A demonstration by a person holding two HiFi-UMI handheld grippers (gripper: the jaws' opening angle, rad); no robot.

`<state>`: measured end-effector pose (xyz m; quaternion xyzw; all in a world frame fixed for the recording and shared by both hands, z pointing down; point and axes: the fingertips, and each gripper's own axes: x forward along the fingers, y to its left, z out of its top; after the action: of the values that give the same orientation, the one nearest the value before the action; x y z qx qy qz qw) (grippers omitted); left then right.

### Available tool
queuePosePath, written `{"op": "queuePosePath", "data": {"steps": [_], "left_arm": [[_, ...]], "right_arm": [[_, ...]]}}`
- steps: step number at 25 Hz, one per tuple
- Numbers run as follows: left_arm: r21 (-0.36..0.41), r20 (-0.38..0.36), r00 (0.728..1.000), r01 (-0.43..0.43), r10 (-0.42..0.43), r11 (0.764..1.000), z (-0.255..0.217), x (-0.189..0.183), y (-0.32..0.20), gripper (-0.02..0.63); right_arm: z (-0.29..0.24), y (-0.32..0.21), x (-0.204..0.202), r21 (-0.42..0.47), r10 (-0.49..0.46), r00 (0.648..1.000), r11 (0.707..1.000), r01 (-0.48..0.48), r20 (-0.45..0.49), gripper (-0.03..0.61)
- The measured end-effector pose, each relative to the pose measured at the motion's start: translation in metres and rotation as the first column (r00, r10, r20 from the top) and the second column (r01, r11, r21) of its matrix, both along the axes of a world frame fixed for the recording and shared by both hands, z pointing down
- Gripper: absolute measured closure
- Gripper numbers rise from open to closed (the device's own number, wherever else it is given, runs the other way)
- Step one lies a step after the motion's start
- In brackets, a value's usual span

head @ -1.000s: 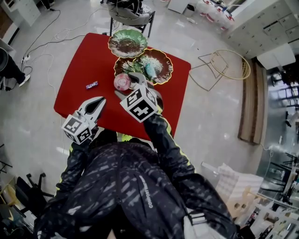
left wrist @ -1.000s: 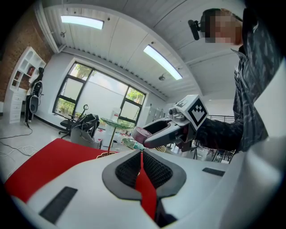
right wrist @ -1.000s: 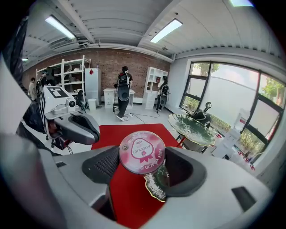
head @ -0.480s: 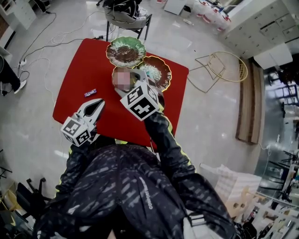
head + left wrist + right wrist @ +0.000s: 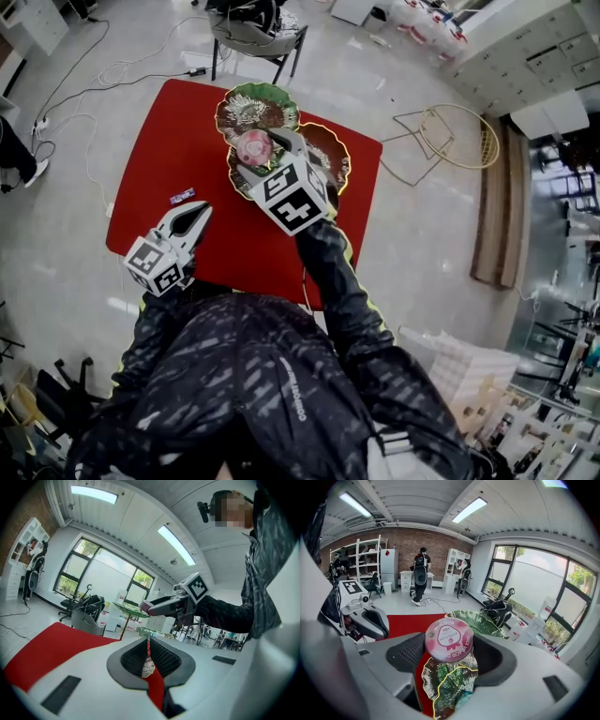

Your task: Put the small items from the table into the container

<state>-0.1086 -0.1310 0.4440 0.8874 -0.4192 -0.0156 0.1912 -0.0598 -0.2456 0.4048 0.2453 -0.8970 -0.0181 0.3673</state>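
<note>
Now the right gripper [image 5: 265, 155] is up in the air near the top middle of the head view. Its fingers [image 5: 405, 656] squeeze a round pink tin [image 5: 449, 639] by its two sides. The tin hangs over the brown dishes [image 5: 333, 150] with gold edges, which sit on the red tabletop [image 5: 178, 141]. A green dish [image 5: 246, 105] sits just behind them.

I think the job right now is to put the tin down in a dish. To do it well, keep the tin flat and bring it straight down slowly. Aim for the middle of the dish, not the wavy edge, or it may tip and slide off. Let go only when the tin sits on the dish. Take care not to bump the green dish close by.

The tin is small, flat and round. Its lid is pink with a white picture and some letters on it. It looks hard and smooth, so it could slip if the squeeze gets loose.

The left gripper [image 5: 197, 214] waits low on the left of the head view. Its fingers [image 5: 164, 656] are pressed almost together and hold nothing. A small wrapped sweet [image 5: 181, 197] lies on the tabletop just past their tips, not yet picked up.
</note>
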Motion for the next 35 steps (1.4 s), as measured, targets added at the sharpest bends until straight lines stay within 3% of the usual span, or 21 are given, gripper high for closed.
{"op": "queuePosePath", "data": {"steps": [24,35], "left_arm": [[-0.069,-0.031,0.998,-0.053,0.051,0.996,0.023,-0.045,-0.056,0.601],[-0.093,-0.060,0.996,-0.065,0.060,0.993,0.032,-0.042,-0.054,0.601]], "right_arm": [[0.024,-0.084,-0.017,-0.129,0.032,0.989,0.990,-0.051,-0.145,0.262],[0.032,-0.080,-0.022,-0.202,0.027,0.992,0.978,-0.052,-0.125,0.262]]}}
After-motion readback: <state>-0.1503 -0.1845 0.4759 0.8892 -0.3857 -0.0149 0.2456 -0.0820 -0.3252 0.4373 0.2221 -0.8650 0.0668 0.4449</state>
